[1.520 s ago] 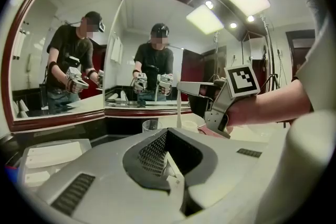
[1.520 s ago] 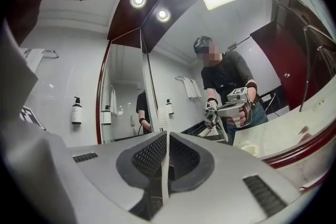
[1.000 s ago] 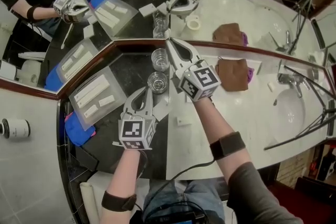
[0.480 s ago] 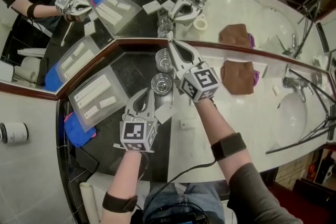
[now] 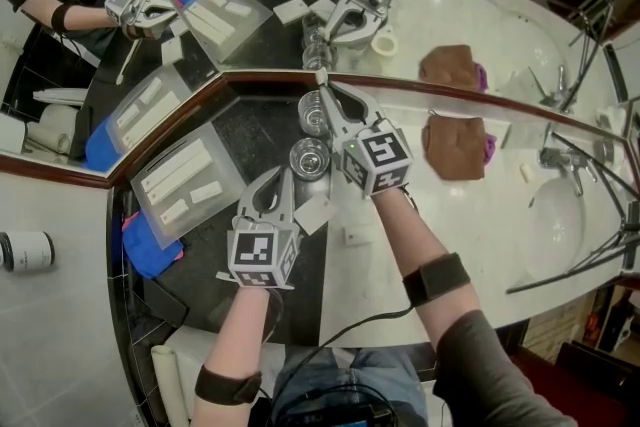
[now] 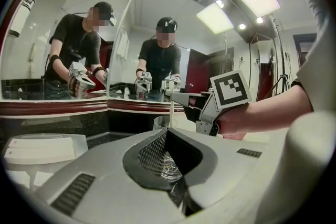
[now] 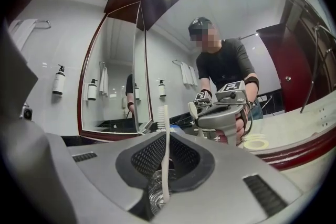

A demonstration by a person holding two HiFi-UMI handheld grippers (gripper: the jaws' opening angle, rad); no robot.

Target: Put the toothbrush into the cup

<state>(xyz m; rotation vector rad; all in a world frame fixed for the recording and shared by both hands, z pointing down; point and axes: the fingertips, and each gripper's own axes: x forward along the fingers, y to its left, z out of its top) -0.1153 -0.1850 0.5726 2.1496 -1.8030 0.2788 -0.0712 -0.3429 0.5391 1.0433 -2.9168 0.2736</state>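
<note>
**Head view.**
- Surface (image 5: 250, 127): black stone on the left part, white marble on the right. An angled wall mirror (image 5: 470, 15) backs it.
- Two clear glass cups, the near cup (image 5: 308, 158) and the far cup (image 5: 313, 109): they stand one behind the other at the back edge of the surface. Both are on the black part, just beside the seam with the white.
- Left claw (image 5: 284, 174): tips just beside the near cup's left rim. Whether they touch it cannot be told.
- Right claw (image 5: 327, 95): reaches over the far cup.
- White plastic toothbrush (image 5: 321, 75): at the right claw's tips, above the far cup.
- Brown folded cloth (image 5: 452, 145): on the white part by the back edge, well apart from the cups.
- Clear plastic packet (image 5: 185, 180): on the black part near the left edge.

**Left gripper view.**
- Left claw: jaws pressed together.
- The near cup shows low beyond the jaws.
- The far cup stands behind it, with the toothbrush upright over it in the right claw.

**Right gripper view.**
- Right claw: jaws narrowly parted and just now opening, pads lying against the toothbrush handle.
- Toothbrush: upright, bristles at the top, lower end down in the cup's mouth.
</note>
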